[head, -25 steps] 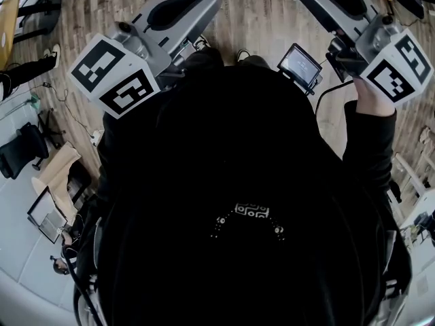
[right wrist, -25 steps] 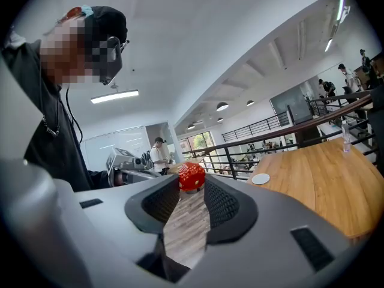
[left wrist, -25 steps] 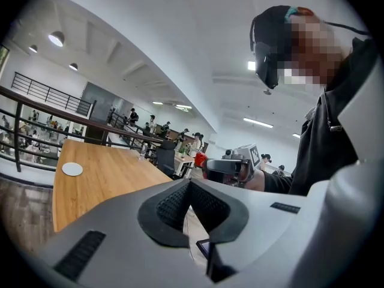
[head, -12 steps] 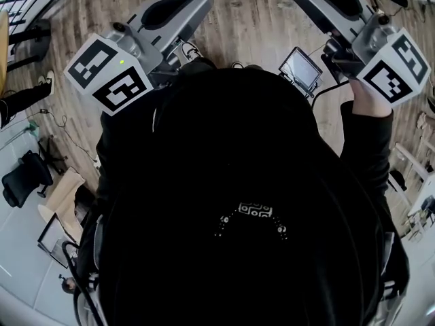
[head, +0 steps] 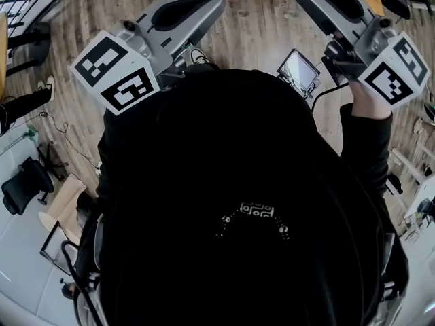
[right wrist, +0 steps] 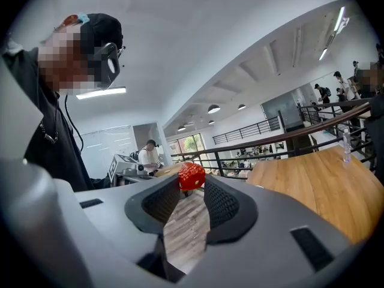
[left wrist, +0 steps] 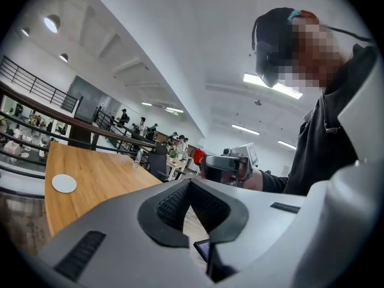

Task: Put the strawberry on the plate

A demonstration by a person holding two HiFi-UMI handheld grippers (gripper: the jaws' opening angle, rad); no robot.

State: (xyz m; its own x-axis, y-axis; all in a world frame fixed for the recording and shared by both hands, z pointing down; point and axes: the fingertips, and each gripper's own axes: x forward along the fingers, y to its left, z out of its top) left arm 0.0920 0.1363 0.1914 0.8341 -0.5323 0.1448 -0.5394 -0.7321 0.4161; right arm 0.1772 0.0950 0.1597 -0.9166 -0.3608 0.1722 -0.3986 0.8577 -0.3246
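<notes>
Red strawberry pinched at tips of right tongs, held in air, off wooden bench. Left tongs closed, empty. White plate on bench, bare. Pickup done; approach and set-down left.
</notes>
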